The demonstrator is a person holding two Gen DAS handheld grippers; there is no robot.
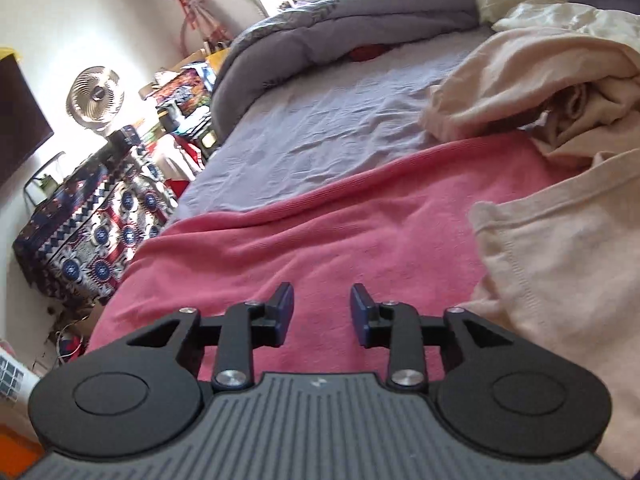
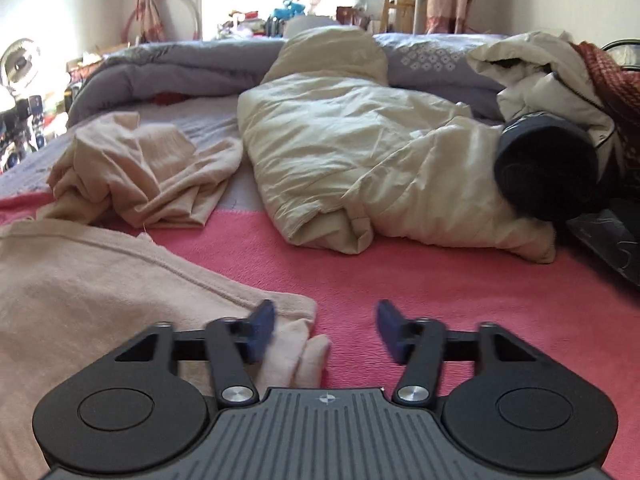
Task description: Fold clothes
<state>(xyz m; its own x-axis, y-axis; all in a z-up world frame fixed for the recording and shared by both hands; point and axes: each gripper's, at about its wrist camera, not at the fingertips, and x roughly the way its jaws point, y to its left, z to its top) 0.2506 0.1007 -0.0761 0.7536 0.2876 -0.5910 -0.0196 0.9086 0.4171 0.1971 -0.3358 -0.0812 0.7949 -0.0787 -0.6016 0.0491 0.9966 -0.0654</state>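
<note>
A pale pink garment [image 1: 560,256] lies flat on the pink blanket [image 1: 320,240], at the right in the left wrist view. My left gripper [image 1: 322,300] is open over bare blanket, just left of the garment's edge, with nothing between its fingers. In the right wrist view the same garment [image 2: 100,292] fills the lower left, its folded corner reaching under my right gripper [image 2: 326,316]. That gripper is open; its left finger [image 2: 262,328] hovers over the corner and its right finger [image 2: 390,328] over the blanket [image 2: 440,276]. A second, crumpled peach garment [image 2: 140,168] lies farther back.
A bunched cream duvet [image 2: 360,152] lies across the middle of the bed, with a grey quilt [image 2: 180,64] behind it. Dark and white clothing [image 2: 552,120] is heaped at the right. A patterned cloth-covered chest [image 1: 92,232], a fan [image 1: 95,98] and clutter stand beside the bed's left edge.
</note>
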